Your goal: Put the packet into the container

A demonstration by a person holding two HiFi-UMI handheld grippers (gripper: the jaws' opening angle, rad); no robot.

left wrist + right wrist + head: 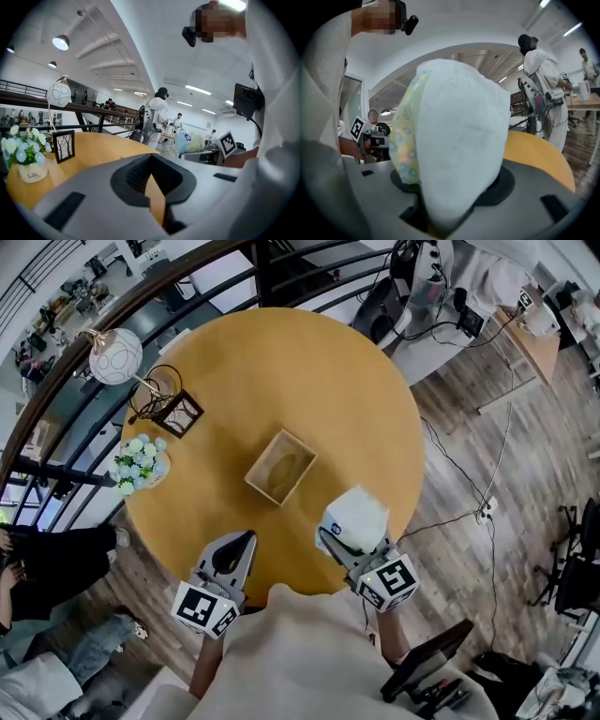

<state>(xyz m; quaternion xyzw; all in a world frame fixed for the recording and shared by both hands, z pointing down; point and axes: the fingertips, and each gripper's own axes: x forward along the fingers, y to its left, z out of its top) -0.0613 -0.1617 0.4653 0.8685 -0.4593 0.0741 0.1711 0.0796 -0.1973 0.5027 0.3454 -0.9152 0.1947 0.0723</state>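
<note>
A white, puffy packet [356, 518] with a pale printed side is held over the near right edge of the round wooden table [328, 390]. My right gripper [352, 538] is shut on it. In the right gripper view the packet [454, 140] fills the middle and hides the jaws' tips. The container, an open wooden box [262, 488], stands empty at the table's centre, up and to the left of the packet. My left gripper [246, 542] hovers over the near table edge, left of the packet, shut with nothing in it. Its dark pads [133, 176] meet at the tip.
A small picture frame [180, 412], a globe lamp [115, 355] and a pot of flowers [141, 463] stand along the table's left side. A dark railing runs behind the table. A seated person's legs [56, 563] are on the floor at left. Cables cross the floor at right.
</note>
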